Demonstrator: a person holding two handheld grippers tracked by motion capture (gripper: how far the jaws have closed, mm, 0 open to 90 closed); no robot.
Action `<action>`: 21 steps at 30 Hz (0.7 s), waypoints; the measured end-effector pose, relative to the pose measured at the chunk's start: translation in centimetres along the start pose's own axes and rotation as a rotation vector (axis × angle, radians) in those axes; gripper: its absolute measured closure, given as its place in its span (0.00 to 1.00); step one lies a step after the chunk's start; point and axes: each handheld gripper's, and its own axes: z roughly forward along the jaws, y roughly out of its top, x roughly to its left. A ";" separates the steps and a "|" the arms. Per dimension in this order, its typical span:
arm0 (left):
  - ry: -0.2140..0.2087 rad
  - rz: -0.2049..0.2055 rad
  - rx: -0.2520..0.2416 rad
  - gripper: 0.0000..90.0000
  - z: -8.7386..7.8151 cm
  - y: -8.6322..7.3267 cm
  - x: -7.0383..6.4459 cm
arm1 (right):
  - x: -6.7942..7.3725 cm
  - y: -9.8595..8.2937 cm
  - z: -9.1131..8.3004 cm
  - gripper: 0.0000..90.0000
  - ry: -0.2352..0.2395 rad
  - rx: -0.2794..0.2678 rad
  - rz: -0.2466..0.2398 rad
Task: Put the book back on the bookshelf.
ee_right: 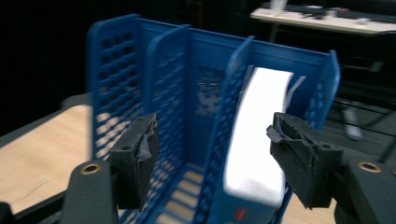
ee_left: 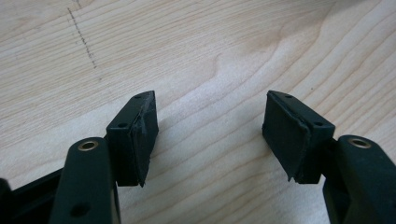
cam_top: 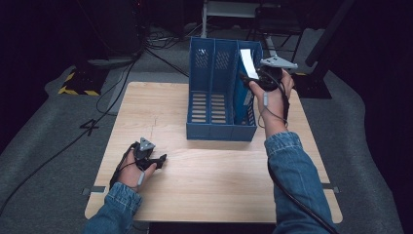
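Left gripper (ee_left: 210,135) fingers wide over bare bench (ee_left: 210,56); right gripper (ee_right: 212,144) fingers wide, one white sheet (ee_right: 259,135) between, in one blue file rack (ee_right: 140,70)

File rack (cam_top: 221,97) toward the table's (cam_top: 209,185) far edge, right of centre, paper (cam_top: 249,63) in its rightmost compartment; right gripper (cam_top: 248,80) just beside the rack's right wall, left gripper (cam_top: 158,161) low over the near-left tabletop, well apart.

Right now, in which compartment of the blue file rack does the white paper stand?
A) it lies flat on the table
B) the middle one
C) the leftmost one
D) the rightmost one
D: the white paper stands in the blue file rack's rightmost compartment, beside the right gripper.
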 end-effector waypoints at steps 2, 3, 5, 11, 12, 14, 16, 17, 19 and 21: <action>0.002 -0.001 -0.004 0.40 -0.2 -0.2 0.0 | -0.1 -0.1 -1.3 0.38 0.052 0.016 -0.015; 0.003 0.003 -0.002 0.40 -0.2 -0.3 0.1 | -0.1 -0.2 -2.2 0.38 0.084 0.024 -0.026; 0.005 0.002 -0.002 0.40 -0.3 -0.3 0.1 | -0.1 -0.3 -2.6 0.38 0.100 0.032 -0.033; 0.004 0.002 -0.002 0.39 -0.3 -0.4 0.1 | -0.1 -1.7 -6.5 0.37 0.178 0.062 -0.070; 0.004 0.002 -0.002 0.39 -0.3 -0.4 0.1 | -0.1 -1.9 -7.0 0.37 0.190 0.075 -0.069; 0.003 0.001 -0.002 0.39 -0.3 -0.4 0.1 | -0.2 -2.5 -8.0 0.38 0.216 0.113 -0.113; 0.005 0.002 -0.002 0.39 -0.3 -0.4 0.0 | -0.1 -3.3 -8.8 0.38 0.226 0.144 -0.137; 0.005 0.001 -0.002 0.39 -0.3 -0.4 0.0 | -0.1 -3.7 -9.1 0.37 0.241 0.156 -0.132; 0.006 0.002 -0.002 0.39 -0.4 -0.4 0.0 | -0.1 -4.5 -9.9 0.37 0.246 0.163 -0.129; 0.007 -0.001 -0.002 0.39 -0.4 -0.4 0.0 | -0.1 -5.3 -10.7 0.36 0.251 0.170 -0.132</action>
